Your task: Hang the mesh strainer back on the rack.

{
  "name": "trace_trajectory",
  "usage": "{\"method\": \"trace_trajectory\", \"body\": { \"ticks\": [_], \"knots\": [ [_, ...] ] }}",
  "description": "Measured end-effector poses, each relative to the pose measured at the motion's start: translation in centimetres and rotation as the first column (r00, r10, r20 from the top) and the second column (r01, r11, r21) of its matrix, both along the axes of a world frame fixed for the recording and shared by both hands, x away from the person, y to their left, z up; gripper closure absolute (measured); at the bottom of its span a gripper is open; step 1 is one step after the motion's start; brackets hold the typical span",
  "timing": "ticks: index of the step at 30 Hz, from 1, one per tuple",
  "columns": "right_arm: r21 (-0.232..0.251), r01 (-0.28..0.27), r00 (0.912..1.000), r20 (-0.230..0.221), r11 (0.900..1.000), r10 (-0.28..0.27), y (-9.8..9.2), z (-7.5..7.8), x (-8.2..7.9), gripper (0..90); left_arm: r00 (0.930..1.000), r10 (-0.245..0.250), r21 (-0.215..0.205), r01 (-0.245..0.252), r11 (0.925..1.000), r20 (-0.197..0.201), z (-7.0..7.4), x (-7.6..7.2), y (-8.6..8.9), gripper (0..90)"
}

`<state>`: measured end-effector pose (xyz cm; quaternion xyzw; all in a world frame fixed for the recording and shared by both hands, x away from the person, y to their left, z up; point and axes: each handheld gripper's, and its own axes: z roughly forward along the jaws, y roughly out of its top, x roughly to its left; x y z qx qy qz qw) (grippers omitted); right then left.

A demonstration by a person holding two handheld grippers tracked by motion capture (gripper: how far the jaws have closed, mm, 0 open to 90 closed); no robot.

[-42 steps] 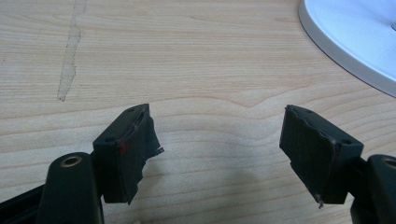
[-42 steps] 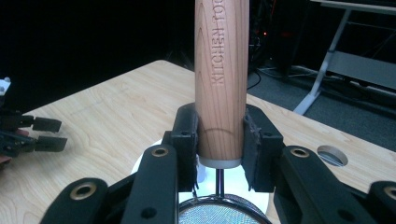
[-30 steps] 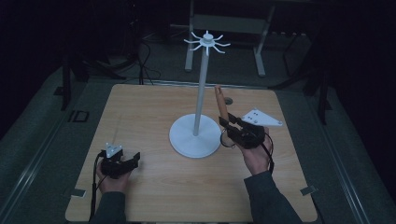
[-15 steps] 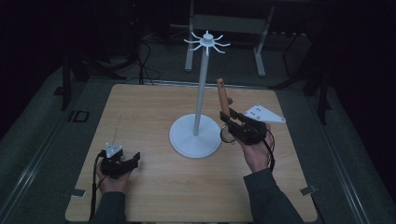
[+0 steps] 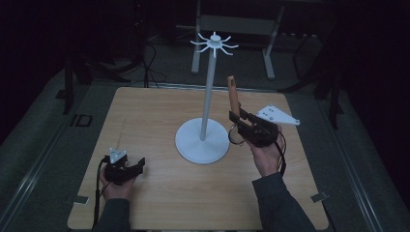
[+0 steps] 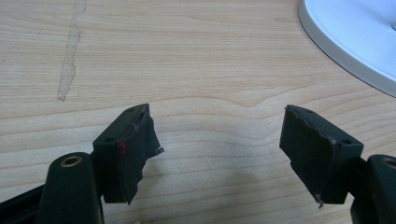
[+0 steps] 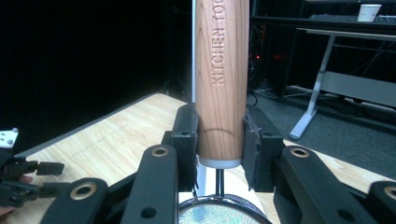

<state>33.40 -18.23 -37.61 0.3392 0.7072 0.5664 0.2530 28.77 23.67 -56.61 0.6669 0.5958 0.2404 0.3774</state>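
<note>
On the light wooden table point(image 5: 159, 121) stands a tall white rack with a round disc base point(image 5: 202, 141), a thin pole and a crown of short hooks at the top. To the right of its pole, the right gripper point(image 5: 238, 116) is raised off the table in the person's right hand point(image 5: 265, 155), its grey three-cornered plate pointing right. Its jaws are closed on a round light-wood handle point(image 7: 221, 79) engraved with the words "KITCHEN TOO…", which rises upright from the jaws, just beside the pole and ending well below the hooks. In the right gripper view the handle ends under the jaws in a pale collar, from which a thin dark wire runs down to a round metal mesh rim point(image 7: 219, 210); this looks like a small strainer, though little of it can be seen. The left gripper point(image 5: 133, 166) rests low at the table's near left corner in the person's left hand point(image 5: 115, 186), well apart from the rack base. Its jaws stand wide apart with nothing between them, over bare wood.
</note>
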Motion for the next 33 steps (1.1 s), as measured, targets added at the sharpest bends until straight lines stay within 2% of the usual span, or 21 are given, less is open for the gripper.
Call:
{"method": "trace_trajectory", "body": {
  "ticks": [23, 33],
  "knots": [
    [0.048, 0.004, 0.9996, 0.026, 0.999, -0.006, -0.2, 1.9, 0.3, 69.1, 1.0, 0.0, -0.001, 0.0, 1.0, -0.001, 0.0, 0.0, 0.0, 25.9],
    [0.091, -0.007, 0.9994, 0.035, 0.996, 0.003, -0.4, 3.0, 0.5, 69.2, 1.0, -0.001, -0.001, 0.001, 1.0, -0.001, 0.0, 0.0, 0.0, 25.9]
  ]
}}
